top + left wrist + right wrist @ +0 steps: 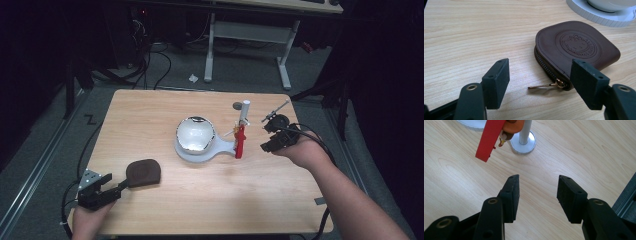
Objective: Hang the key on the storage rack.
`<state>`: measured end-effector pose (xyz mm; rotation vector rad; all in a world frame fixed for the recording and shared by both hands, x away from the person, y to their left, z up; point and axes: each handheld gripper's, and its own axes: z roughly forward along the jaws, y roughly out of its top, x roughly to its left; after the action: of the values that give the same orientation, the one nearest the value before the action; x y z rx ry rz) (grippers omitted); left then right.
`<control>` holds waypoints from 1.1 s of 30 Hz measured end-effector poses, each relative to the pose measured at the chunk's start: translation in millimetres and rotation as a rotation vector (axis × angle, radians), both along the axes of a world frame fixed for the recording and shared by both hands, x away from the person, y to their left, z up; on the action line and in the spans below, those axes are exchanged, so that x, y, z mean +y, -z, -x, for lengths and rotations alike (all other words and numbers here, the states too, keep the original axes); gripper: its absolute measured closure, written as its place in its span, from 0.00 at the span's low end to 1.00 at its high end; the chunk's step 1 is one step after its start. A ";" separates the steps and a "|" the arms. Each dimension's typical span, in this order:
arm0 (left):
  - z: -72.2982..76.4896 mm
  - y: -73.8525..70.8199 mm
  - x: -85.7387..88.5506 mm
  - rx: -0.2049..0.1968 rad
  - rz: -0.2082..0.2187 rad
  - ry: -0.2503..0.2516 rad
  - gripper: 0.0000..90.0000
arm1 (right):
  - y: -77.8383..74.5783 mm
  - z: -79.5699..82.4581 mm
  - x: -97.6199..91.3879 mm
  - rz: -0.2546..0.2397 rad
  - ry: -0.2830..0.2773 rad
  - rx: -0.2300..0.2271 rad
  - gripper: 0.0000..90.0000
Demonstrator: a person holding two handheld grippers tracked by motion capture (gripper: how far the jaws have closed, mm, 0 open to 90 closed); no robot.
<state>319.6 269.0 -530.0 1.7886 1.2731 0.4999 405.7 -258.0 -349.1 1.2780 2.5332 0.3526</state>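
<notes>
A brown leather coin pouch (576, 47) lies flat on the wooden table (220, 200), just ahead of the left gripper (540, 83). Its jaws stand apart, straddling the brass zipper pull (546, 85), which points toward them. The right gripper (537, 195), jaws apart and empty, hovers near a red clip (489, 138) on a metal stand (524, 141).

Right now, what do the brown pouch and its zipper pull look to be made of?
Brown pouch: likely leather or faux leather, matte, with an embossed round emblem and stitched edge. Zipper pull: apparently metal, with a brassy gold shine.
</notes>
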 end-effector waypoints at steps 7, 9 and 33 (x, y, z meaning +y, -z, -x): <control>0.1 -0.7 -1.2 0.000 0.004 0.004 0.36 | 10.0 6.8 -6.7 -0.024 0.007 -0.019 0.57; -0.2 -0.8 -2.1 0.001 0.001 0.009 0.36 | 17.4 11.1 -9.4 -0.037 0.021 -0.019 0.56; 0.1 -0.9 -14.3 0.001 -0.010 0.054 0.36 | 98.4 47.7 -35.8 -0.165 0.064 -0.178 0.50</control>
<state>319.6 254.7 -529.1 1.8266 1.2215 0.4754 358.0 -293.8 -447.6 1.3178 2.3488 0.6425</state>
